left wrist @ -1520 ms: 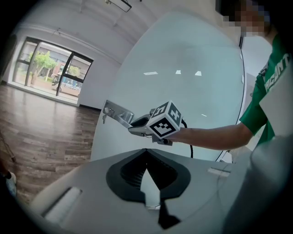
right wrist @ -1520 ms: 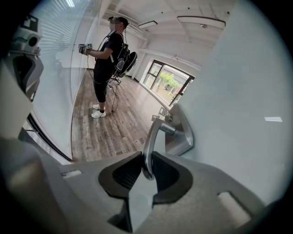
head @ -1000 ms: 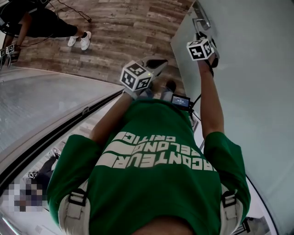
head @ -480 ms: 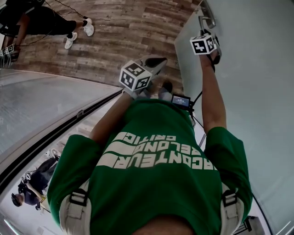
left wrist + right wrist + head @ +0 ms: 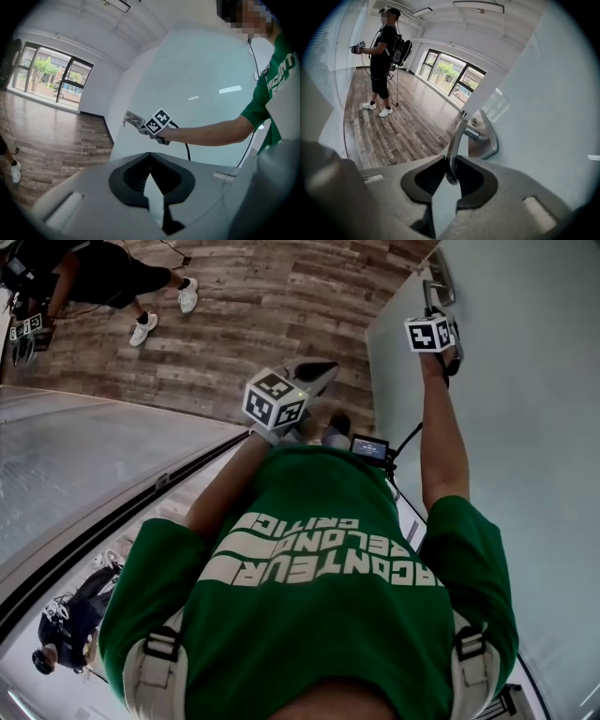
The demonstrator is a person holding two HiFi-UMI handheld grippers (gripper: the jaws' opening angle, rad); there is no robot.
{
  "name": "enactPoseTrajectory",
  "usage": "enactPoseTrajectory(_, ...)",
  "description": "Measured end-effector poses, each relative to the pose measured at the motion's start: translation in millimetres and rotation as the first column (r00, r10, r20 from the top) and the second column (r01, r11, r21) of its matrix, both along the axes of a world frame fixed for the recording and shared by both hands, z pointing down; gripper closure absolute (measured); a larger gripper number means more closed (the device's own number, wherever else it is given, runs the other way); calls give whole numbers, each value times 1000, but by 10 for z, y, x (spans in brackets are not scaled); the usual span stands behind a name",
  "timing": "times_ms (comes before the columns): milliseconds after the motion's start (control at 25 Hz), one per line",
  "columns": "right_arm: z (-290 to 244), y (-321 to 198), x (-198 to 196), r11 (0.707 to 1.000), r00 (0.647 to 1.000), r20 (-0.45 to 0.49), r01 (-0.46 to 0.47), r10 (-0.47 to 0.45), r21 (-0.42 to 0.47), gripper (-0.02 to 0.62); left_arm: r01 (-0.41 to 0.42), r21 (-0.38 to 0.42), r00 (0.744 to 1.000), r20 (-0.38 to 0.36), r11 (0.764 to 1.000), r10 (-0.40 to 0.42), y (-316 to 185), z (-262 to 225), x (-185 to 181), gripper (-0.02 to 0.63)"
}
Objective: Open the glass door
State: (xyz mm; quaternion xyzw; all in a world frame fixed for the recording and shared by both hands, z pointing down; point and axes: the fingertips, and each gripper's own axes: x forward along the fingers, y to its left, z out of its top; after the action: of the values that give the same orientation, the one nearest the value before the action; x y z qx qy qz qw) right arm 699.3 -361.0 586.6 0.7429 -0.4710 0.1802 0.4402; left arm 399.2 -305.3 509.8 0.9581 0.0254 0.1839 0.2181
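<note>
At the far left another person point(image 5: 89, 276) is standing on the wooden floor point(image 5: 262, 306), well apart from the action. Nearer the middle, the left claw point(image 5: 150, 154) is hanging idle in front of the wearer's chest, its jaws resting together at the tips with nothing between them; it is taking no part in the work.

Further right, the right claw point(image 5: 451, 161) is reaching out at arm's length and clamping on the door handle point(image 5: 457, 140). The metal lever is running down between the two dark pads, which are pressing on it from either side, so the jaws are standing only as far apart as the lever's thickness. The handle is sitting on its metal plate near the free edge of the glass door point(image 5: 525, 427), the frosted pane filling the right side of the head view.

The step in hand appears to be the swing itself: the grip is already made, and the room is showing past the door's edge, which suggests the pane is already partly open. The next move is likely calling for a steady, level travel of the right claw along the door's arc, with the clamp held firm so the smooth lever is not slipping out, and the wearer's body following to keep the arm from overreaching.
</note>
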Motion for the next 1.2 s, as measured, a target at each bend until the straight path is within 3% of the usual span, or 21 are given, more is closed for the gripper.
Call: enactPoseTrajectory(1200, 16, 365, 1104, 986, 986, -7, -166, 166, -13, 535, -63, -10, 998, 11, 998, 63, -140, 19, 521, 589)
